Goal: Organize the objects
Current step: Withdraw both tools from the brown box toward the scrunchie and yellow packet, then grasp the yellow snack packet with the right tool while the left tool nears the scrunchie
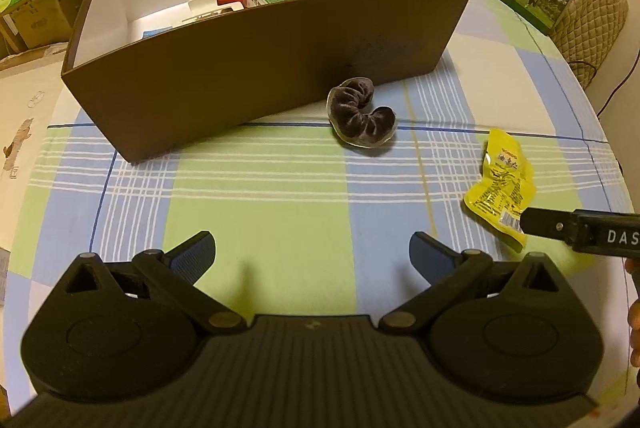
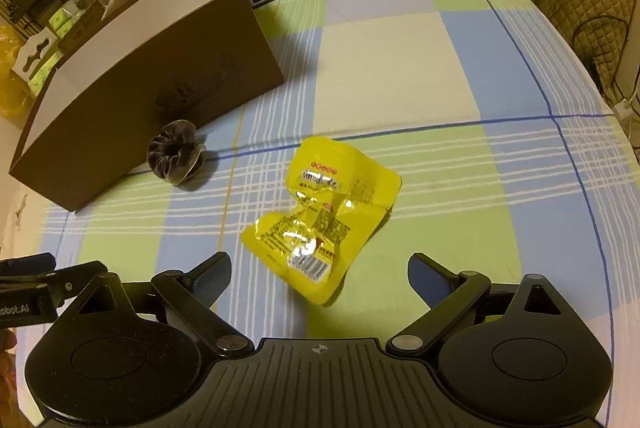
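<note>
Jaws apart on both units, nothing held: left gripper (image 1: 312,252) and right gripper (image 2: 320,278) hover above the checked cloth (image 1: 256,195). Brown cardboard box (image 1: 256,67), white inside, sits at rear w/ small cartons in it. Yellow crinkled foil packet (image 2: 320,220) lies flat just ahead of right gripper, long axis pointing away from it. Dark velvet scrunchie (image 1: 360,113), curled, lies beside box front wall.

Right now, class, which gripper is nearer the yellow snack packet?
Right. The right gripper sits open directly before the yellow snack packet, almost straddling its near edge. The left gripper is off to the packet's left, facing the scrunchie.
</note>
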Motion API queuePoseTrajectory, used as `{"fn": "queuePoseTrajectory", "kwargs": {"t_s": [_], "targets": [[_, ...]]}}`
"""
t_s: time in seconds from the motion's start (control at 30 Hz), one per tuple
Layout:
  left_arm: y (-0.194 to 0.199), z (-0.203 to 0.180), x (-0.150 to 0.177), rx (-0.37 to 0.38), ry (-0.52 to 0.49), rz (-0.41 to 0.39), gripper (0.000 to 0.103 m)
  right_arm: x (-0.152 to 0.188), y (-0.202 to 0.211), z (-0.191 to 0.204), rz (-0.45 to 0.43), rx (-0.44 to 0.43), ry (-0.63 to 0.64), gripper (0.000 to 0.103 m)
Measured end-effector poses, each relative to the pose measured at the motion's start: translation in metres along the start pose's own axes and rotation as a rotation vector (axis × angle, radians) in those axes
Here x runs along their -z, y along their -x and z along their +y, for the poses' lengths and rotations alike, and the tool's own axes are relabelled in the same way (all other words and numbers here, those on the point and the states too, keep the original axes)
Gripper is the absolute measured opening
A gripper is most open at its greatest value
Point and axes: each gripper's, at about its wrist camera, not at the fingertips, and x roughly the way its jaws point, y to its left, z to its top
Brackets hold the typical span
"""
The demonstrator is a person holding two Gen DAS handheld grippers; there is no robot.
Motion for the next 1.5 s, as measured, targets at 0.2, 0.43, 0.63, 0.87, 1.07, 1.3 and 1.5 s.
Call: {"fn": "queuePoseTrajectory", "kwargs": {"t_s": [0.2,0.43,0.63,0.87,1.07,1.3,1.5], "targets": [[-0.009,0.003,-0.004,0.004,-0.002,0.009,0.102,-0.006,-0.016,-0.001,-0.008,0.032,-0.023,0.093],[-0.019,0.005,-0.01,-0.002,-0.008,0.008,0.102,-0.009,-0.035,-0.003,-0.021,0.102,-0.061,0.093],[-0.027,0.009,-0.016,-0.013,-0.004,0.008,0.102,-0.016,-0.047,0.002,-0.054,0.147,-0.085,0.092],[-0.036,0.007,-0.021,-0.016,-0.007,0.012,0.102,-0.021,-0.056,0.013,-0.092,0.206,0.003,0.073],[-0.044,0.0,-0.023,-0.009,-0.025,0.013,0.102,-0.016,-0.055,0.019,-0.108,0.182,0.116,0.055],[-0.053,-0.015,-0.032,0.009,-0.072,-0.023,0.101,-0.01,-0.043,0.001,-0.104,0.178,0.152,0.049],[-0.067,-0.028,-0.045,0.026,-0.113,-0.078,0.096,-0.009,-0.026,-0.032,-0.102,0.147,0.144,0.049]]}}
